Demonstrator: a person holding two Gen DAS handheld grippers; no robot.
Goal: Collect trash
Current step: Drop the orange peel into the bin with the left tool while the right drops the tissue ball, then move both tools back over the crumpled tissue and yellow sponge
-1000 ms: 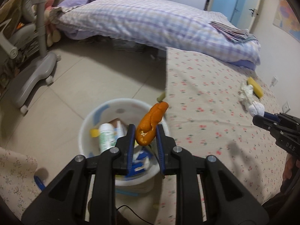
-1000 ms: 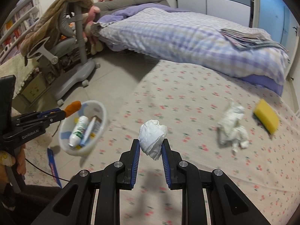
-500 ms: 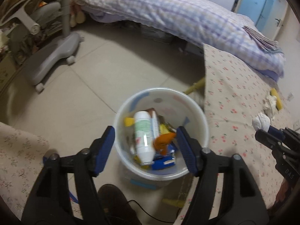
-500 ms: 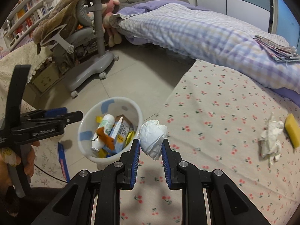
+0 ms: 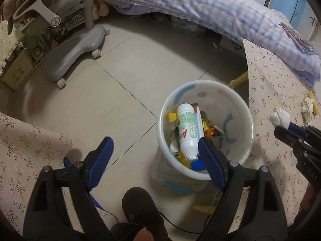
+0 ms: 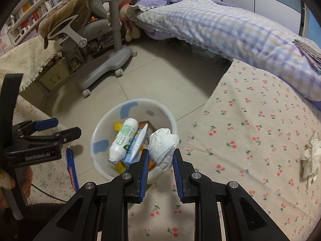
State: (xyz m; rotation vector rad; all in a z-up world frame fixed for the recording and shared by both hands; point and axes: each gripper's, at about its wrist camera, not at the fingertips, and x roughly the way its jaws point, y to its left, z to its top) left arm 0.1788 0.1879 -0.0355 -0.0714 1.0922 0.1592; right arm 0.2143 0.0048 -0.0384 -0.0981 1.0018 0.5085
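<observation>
1. While it hangs just over the near rim of the white bin (image 6: pixel 104 124), the balled white tissue (image 6: pixel 163 147) is pinched between the blue pads of the right tool (image 6: pixel 161 158); in the left wrist view the same wad (image 5: pixel 280 118) pokes out past that tool's dark tips (image 5: pixel 289 131), off to the right of the bin (image 5: pixel 240 108).
2. Inside the bin lies trash — a white bottle with a green label (image 6: pixel 123 140), a blue-and-white carton (image 6: pixel 136 146), yellow wrappers (image 6: pixel 118 126) and a scrap of orange peel (image 5: pixel 209 132).
3. Spread wide with nothing between its pads, the left tool (image 5: pixel 154 150) is held above the floor at the bin's left side; from the right wrist view it shows at the left edge (image 6: pixel 60 128), jaws apart.
4. On the cherry-print counter (image 6: pixel 250 120) to the right, a crumpled paper (image 6: pixel 310 158) lies well apart from the bin; a yellow sponge (image 5: pixel 313 105) sits just beside it in the left wrist view.
5. Farther out — a grey rolling chair base (image 5: pixel 74 54) on the tiled floor (image 5: pixel 120 84) and a bed with a checked quilt (image 6: pixel 230 30).
</observation>
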